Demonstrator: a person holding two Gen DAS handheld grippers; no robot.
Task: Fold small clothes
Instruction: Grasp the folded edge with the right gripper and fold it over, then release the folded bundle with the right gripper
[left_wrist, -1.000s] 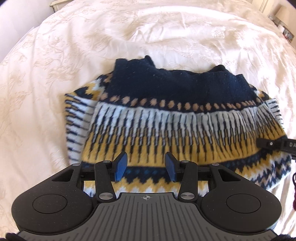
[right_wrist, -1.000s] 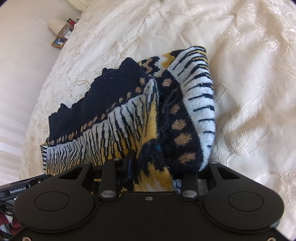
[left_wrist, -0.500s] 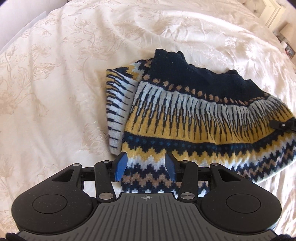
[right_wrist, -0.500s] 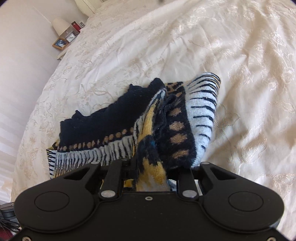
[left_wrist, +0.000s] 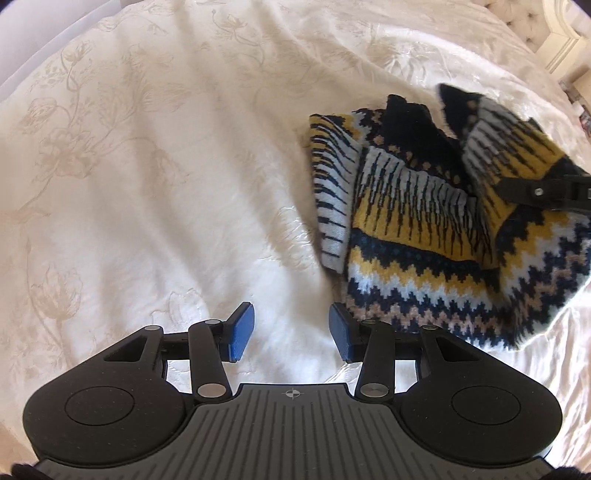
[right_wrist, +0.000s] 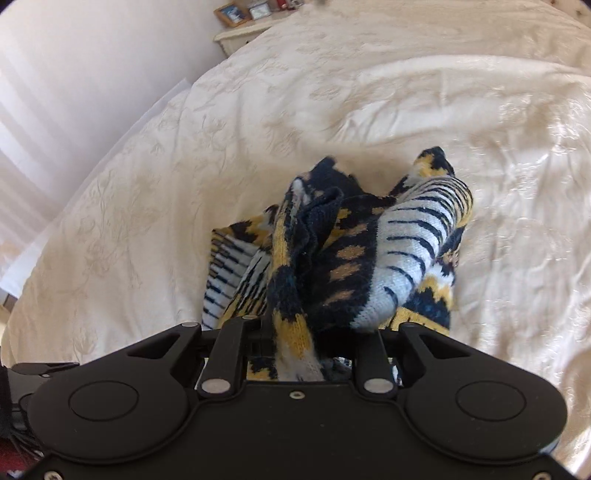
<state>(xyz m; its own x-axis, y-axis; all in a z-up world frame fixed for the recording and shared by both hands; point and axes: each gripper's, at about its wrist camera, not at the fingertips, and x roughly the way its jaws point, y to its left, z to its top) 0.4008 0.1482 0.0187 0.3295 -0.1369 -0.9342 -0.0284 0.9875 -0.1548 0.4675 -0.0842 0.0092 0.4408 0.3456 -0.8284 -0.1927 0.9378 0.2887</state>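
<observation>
Left wrist view: the left gripper (left_wrist: 291, 330) has pulled back and to the left since a second ago. Then its blue pads (left_wrist: 240, 331) sat over the sweater's hem; now they stand wide apart over bare bedspread (left_wrist: 155, 192), holding nothing. The sweater (left_wrist: 424, 236), a navy, yellow and white knit, lies at the right of the view, its zigzag hem just beside the right pad. Its far side, which lay flat a second ago, is now lifted and folded over toward the middle, blurred by motion. The right gripper's black finger (left_wrist: 535, 192) crosses that raised flap at the right edge.

Right wrist view: the right gripper (right_wrist: 314, 350) is closed on a thick bunch of the sweater (right_wrist: 354, 258), as it was before; the fingertips are buried in the knit. The bunch now stands higher and the flat part of the sweater shows less below it at the left.

The bedspread (right_wrist: 369, 92) is cream with a woven flower pattern, and wrinkled. Beyond it stands a pale wall (right_wrist: 92, 74) and a nightstand (right_wrist: 236, 35) with picture frames (right_wrist: 231, 14).
</observation>
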